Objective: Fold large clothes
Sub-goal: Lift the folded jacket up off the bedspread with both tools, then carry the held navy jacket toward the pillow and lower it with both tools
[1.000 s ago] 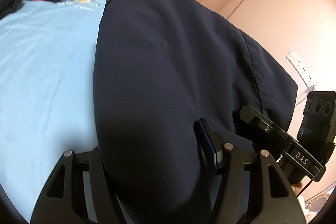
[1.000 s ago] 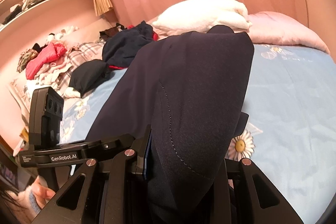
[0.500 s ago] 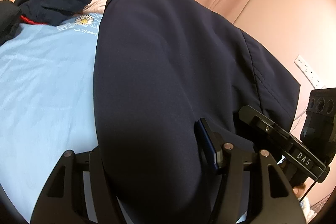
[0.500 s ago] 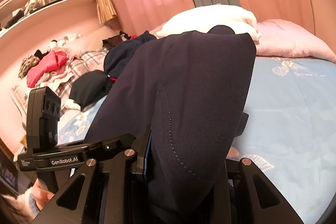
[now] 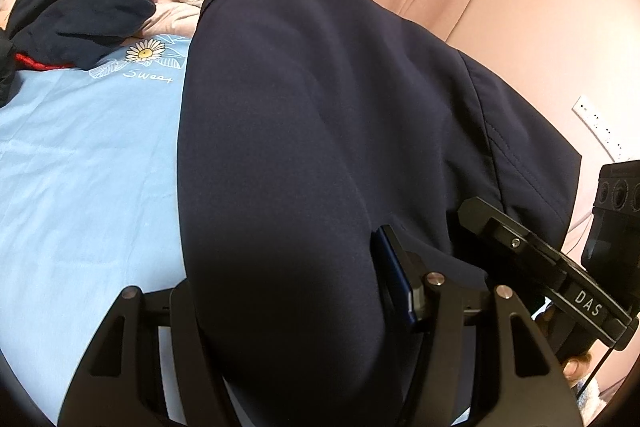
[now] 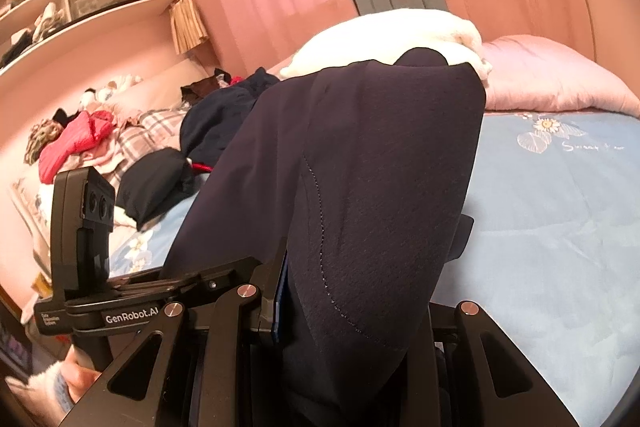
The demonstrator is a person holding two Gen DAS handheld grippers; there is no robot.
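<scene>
You hold both grippers tilted downward above the blue bedsheet (image 5: 80, 155). Your left gripper (image 5: 288, 307) clamps a thick bunch of the navy garment (image 5: 300, 115); your right gripper (image 6: 352, 311) pinches it narrower, seemingly at its seamed edge, the cloth draped forward toward the bed's head.

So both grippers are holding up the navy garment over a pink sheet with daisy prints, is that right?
Not quite: the sheet is light blue, not pink, as both wrist views show. The rest holds: the left gripper and right gripper are each clamped on the navy garment, held up over the daisy-printed sheet.
</scene>
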